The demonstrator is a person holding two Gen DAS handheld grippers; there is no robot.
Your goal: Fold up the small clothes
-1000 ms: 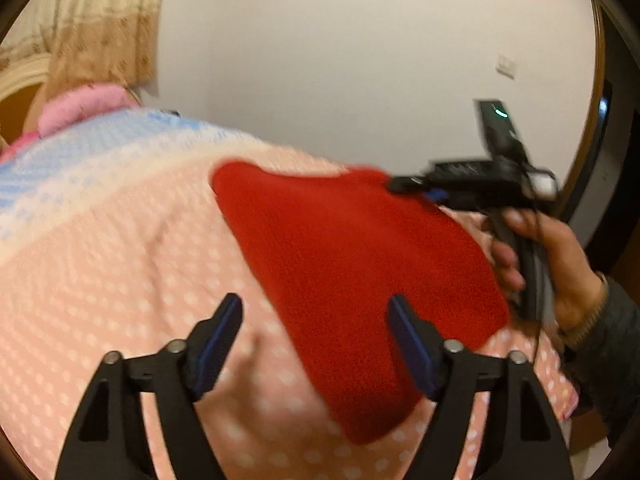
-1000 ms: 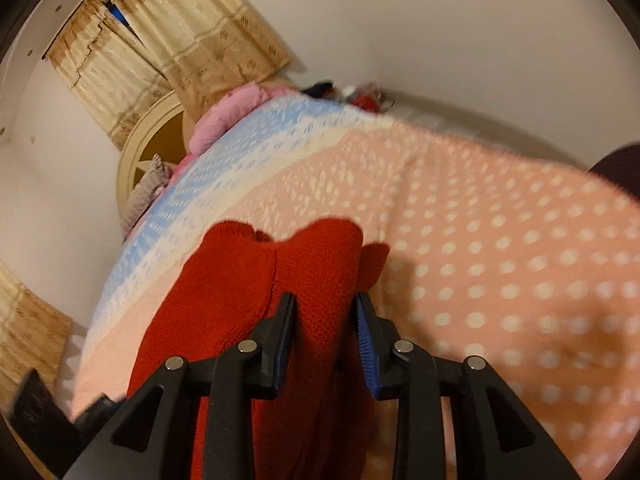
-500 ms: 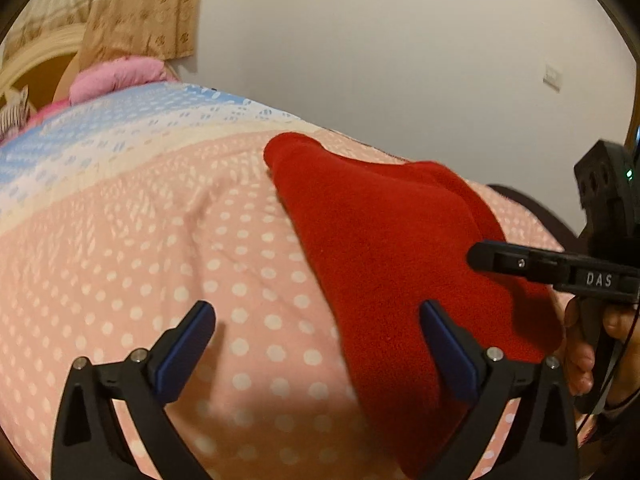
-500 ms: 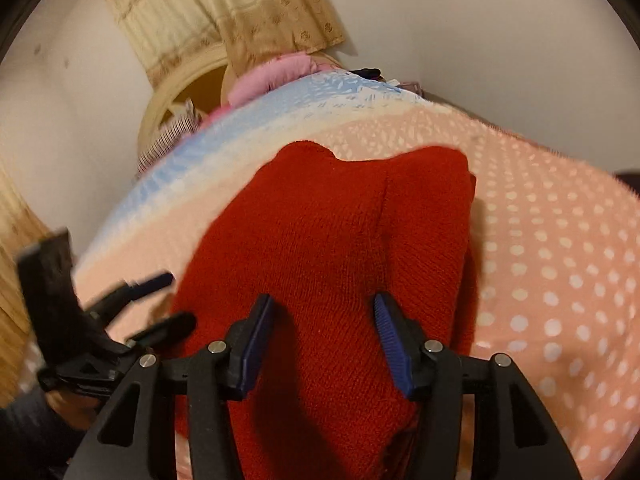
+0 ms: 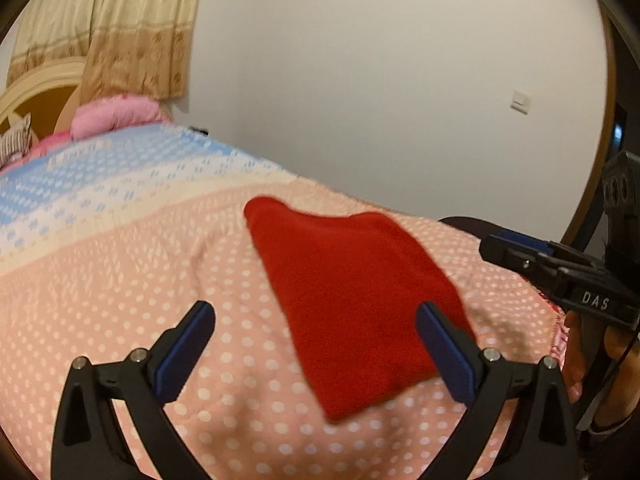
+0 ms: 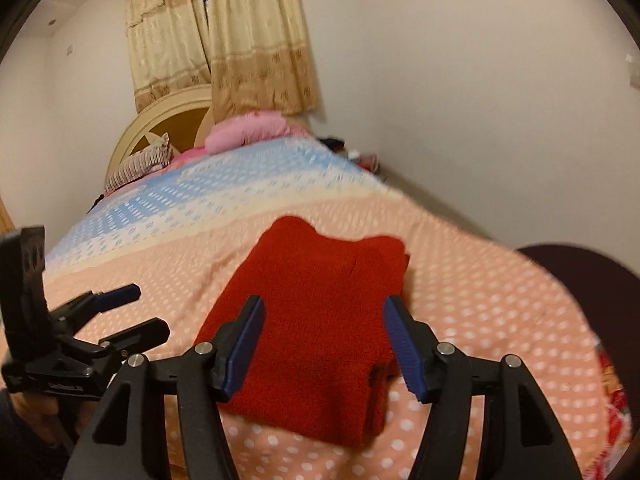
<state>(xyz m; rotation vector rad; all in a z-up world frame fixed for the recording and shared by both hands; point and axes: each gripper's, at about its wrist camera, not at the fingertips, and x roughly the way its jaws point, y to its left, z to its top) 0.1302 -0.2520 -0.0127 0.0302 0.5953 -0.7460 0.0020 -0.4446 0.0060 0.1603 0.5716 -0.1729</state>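
Red knit garment (image 6: 320, 320) is lying folded near the bedspread's (image 5: 120, 280) near edge; left gripper (image 5: 316, 352) is gaping wide, right gripper (image 6: 324, 344) has just been opening, both empty.

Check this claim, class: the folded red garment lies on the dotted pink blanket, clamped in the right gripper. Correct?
Not quite. The red garment does lie folded on the blanket, but the right gripper is open and clear of it, as the right wrist view shows.

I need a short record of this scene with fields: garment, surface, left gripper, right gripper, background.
garment: red knit garment, folded, lying flat
surface: dotted pink blanket on a bed
left gripper: jaws wide open, nothing held
right gripper: jaws just opening, above the garment, not gripping it
background: pink pillow, beige curtain, white wall
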